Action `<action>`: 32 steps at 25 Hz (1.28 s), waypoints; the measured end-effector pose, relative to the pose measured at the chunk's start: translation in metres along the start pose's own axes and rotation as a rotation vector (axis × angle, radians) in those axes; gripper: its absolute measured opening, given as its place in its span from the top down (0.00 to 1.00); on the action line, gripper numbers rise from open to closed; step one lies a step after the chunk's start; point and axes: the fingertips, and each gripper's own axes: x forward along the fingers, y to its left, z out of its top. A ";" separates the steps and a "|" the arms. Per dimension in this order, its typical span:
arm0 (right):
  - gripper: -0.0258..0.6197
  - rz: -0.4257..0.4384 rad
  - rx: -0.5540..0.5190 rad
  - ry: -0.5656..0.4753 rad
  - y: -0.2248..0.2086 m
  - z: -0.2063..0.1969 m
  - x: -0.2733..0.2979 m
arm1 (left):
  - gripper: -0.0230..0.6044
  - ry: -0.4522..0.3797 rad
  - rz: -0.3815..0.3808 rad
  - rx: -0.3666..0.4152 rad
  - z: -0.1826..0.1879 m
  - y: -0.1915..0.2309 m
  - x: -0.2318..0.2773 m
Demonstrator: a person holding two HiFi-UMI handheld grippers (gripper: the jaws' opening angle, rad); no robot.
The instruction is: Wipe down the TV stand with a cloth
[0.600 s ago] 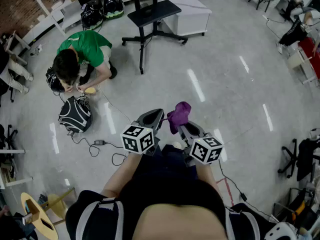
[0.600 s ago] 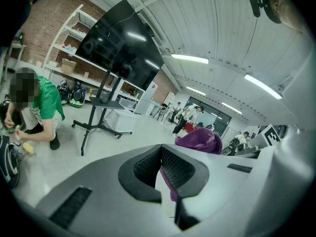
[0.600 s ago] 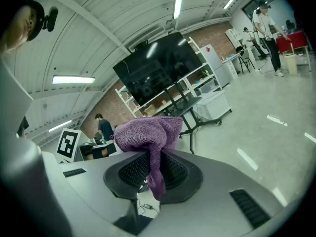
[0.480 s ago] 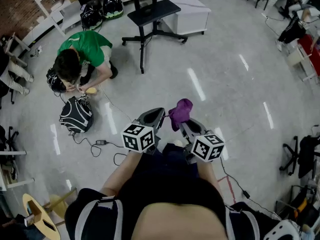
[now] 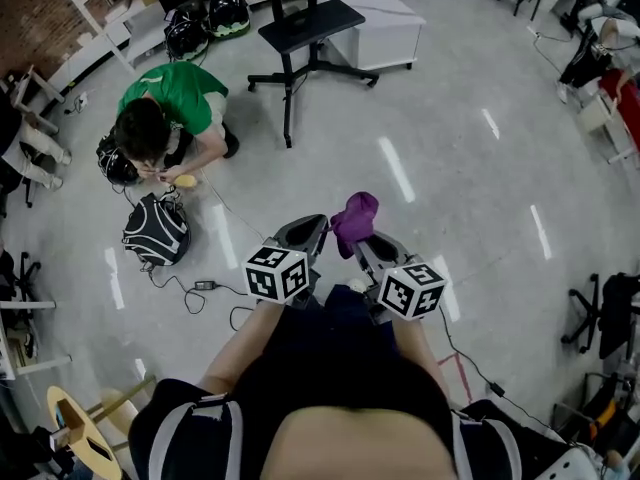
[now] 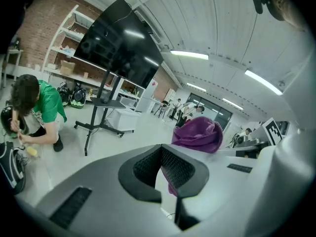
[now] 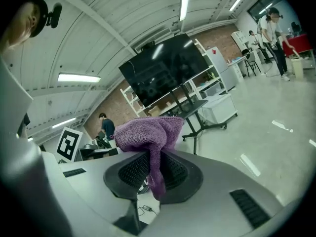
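A purple cloth [image 5: 354, 218] hangs pinched between the jaws of my right gripper [image 5: 362, 244], bunched above the pads and trailing below them [image 7: 156, 147]. My left gripper [image 5: 308, 234] is held just left of it, jaws shut with nothing between them [image 6: 159, 169]; the cloth [image 6: 197, 135] shows beyond it to the right. The black TV stand [image 5: 308, 30], with a shelf on a wheeled base, is far ahead across the floor. In the right gripper view the stand [image 7: 190, 113] carries a large dark TV [image 7: 165, 73]. Both grippers are held close to my body.
A person in a green shirt [image 5: 165, 118] crouches at the left beside a black bag [image 5: 155, 230], with a cable [image 5: 205, 286] trailing over the floor near my feet. A white cabinet [image 5: 385, 23] stands behind the stand. Shelves line the far left wall; chairs stand at the right.
The view has shifted slightly; the grippers and cloth stay together in front of me, the cloth drifting a little left. Both grips are unchanged.
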 end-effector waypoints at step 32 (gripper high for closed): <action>0.85 0.069 -0.041 0.032 -0.079 0.119 0.143 | 0.95 -0.029 0.121 -0.031 0.097 0.097 0.120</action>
